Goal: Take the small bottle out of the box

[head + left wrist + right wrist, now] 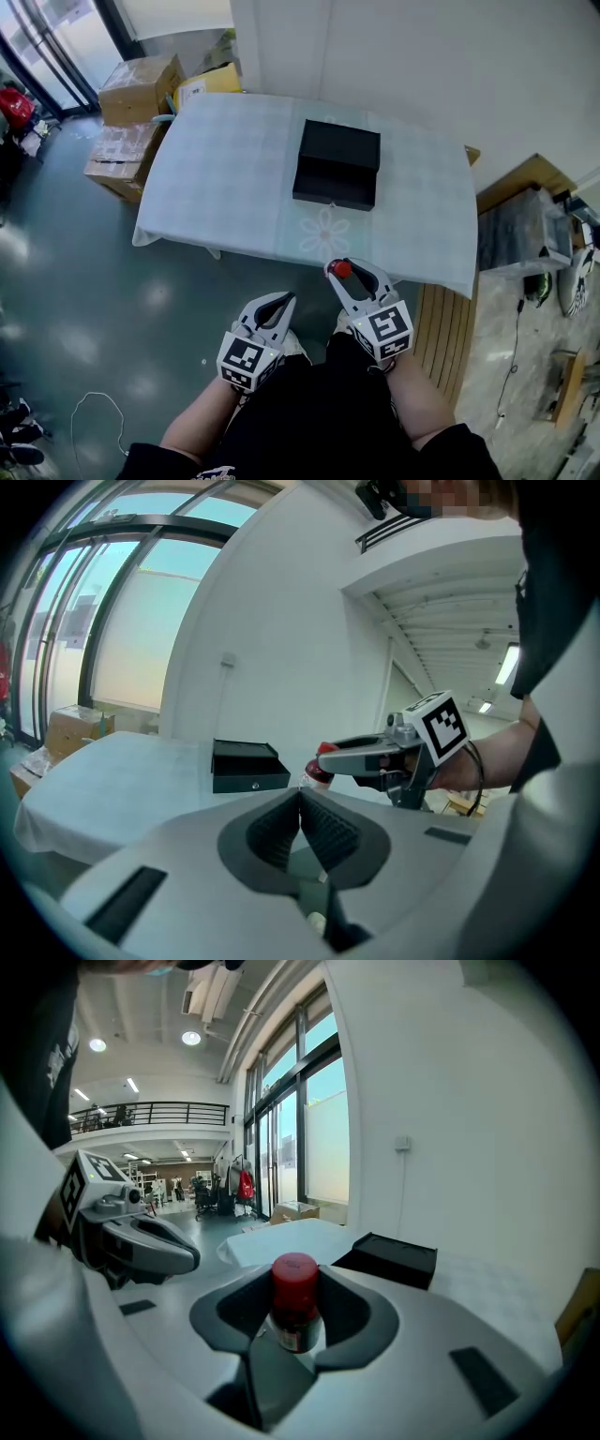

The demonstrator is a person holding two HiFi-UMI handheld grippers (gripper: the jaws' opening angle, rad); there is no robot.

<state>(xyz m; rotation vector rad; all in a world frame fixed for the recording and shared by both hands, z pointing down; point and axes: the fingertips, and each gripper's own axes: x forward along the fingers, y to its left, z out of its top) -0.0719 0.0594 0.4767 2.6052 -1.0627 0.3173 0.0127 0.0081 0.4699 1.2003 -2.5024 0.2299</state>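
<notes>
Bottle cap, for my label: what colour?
Red; the bottle cap shows best in the right gripper view.

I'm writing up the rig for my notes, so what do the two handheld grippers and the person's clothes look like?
The left gripper and right gripper are light grey plastic, with curved jaws lined by dark ribbed pads. Each carries a white cube printed with black square markers. The person's sleeves are short and black.
</notes>
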